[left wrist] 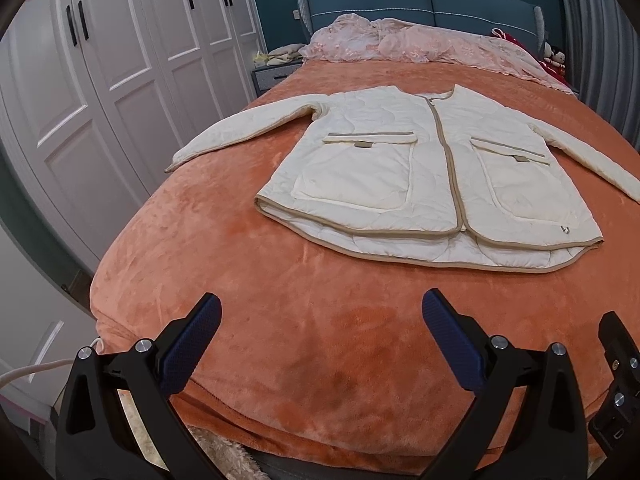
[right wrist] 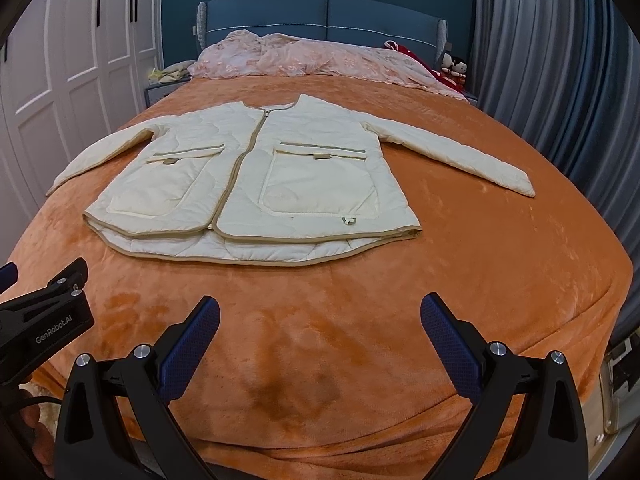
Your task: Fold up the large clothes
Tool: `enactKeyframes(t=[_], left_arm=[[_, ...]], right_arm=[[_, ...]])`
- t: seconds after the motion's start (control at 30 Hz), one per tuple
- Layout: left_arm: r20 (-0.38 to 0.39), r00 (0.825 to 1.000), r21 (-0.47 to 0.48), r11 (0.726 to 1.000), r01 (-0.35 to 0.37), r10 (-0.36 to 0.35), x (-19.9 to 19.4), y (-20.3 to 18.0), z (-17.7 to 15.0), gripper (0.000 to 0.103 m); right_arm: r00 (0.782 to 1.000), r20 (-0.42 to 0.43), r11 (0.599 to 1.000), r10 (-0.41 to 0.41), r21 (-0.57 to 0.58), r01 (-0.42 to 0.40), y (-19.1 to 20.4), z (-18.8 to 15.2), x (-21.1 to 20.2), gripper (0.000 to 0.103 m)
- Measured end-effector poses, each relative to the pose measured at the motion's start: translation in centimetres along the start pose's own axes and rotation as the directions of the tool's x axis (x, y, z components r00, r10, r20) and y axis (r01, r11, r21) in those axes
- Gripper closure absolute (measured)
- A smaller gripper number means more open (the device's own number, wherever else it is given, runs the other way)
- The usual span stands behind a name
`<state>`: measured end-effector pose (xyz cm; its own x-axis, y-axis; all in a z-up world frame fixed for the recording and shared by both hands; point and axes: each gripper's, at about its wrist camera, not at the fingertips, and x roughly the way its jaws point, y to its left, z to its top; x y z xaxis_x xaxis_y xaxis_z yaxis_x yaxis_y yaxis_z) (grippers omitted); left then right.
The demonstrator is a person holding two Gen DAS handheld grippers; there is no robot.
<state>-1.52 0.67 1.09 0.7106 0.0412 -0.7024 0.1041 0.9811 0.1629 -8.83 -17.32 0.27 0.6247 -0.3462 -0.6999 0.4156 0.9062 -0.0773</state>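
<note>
Item: cream quilted jacket [left wrist: 432, 172], zipped, spread flat on orange blanket [left wrist: 280, 320], sleeves out, well ahead of both sets of fingertips. Left gripper [left wrist: 320, 320] and right gripper [right wrist: 320, 320]: spread wide, empty. Folding evidently unstarted; all folds remain.

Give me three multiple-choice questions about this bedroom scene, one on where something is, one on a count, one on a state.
1. Where does the jacket lie?
A. on the orange blanket
B. on the floor
C. on a hanger

2. How many front pockets show?
A. one
B. two
C. four

3. How are the left tongs and right tongs?
A. both open, empty
B. both clamping a sleeve
C. one gripping the hem

Answers: 1 A, it is spread flat on the bed; 2 B, one either side of the zip; 3 A, their jaws are apart, short of the jacket.
</note>
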Motion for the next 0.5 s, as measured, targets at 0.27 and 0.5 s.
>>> enactKeyframes(t=[0.27,0.5], left_arm=[[0.0,1.0,-0.002,1.0,-0.004,0.004,0.01,0.12,-0.02,0.005],[0.0,1.0,-0.002,1.0,-0.005,0.005,-0.01,0.14,-0.04,0.005]], right_arm=[[1.0,0.002,1.0,0.001,-0.002,-0.001,0.15,-0.04,-0.11,0.005],[1.0,0.002,1.0,0.001,-0.003,-0.001,0.29,-0.07,-0.16,0.005]])
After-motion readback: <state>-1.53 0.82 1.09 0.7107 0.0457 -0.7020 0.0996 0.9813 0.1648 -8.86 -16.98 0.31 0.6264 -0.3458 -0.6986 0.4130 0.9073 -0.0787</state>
